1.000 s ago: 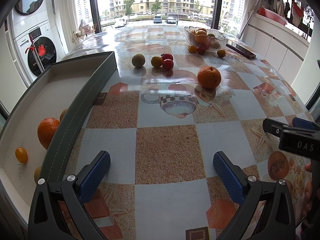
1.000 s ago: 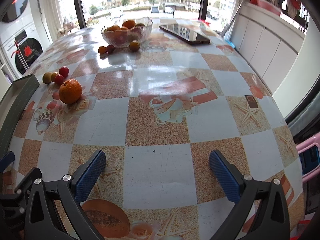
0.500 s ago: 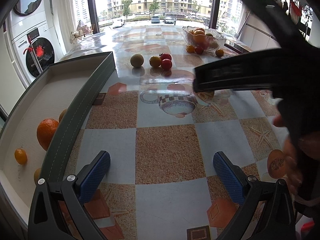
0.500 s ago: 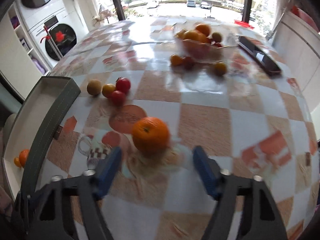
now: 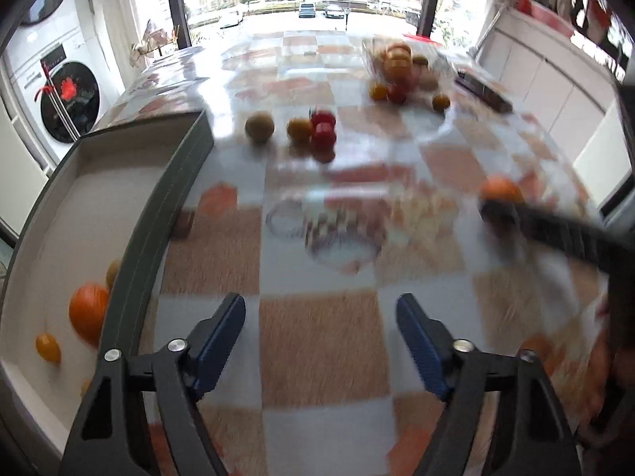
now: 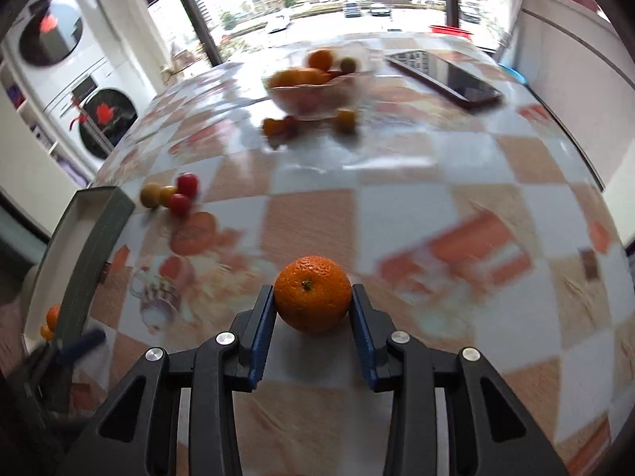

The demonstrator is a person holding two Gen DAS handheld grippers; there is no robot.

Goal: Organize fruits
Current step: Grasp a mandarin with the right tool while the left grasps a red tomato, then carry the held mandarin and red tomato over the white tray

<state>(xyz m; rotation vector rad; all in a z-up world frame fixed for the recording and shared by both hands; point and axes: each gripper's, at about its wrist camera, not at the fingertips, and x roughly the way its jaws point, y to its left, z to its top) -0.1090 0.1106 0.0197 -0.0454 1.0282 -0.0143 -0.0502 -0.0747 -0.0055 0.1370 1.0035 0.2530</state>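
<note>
A large orange (image 6: 312,293) sits between the blue pads of my right gripper (image 6: 312,290). Its jaws are closing and the pads touch both sides of the fruit. In the left wrist view the same orange (image 5: 501,189) shows at the right, at the tip of the dark right tool. My left gripper (image 5: 319,317) hovers over the checkered tablecloth, its jaws closing with nothing between them. Left of it lies a grey tray (image 5: 158,218) holding another orange (image 5: 88,311) and small yellow fruits (image 5: 47,348).
Loose fruits lie mid-table: a yellow-green one (image 5: 259,127), a yellow one (image 5: 299,129) and red tomatoes (image 5: 323,131). Further back stands a glass bowl (image 6: 313,89) of fruit with small fruits around it. A phone (image 6: 448,79) lies at the back right. Washing machines stand beyond the table's left edge.
My right gripper swung over to the large orange and closed around it. The left gripper's jaws have narrowed and it has shifted a little forward.
</note>
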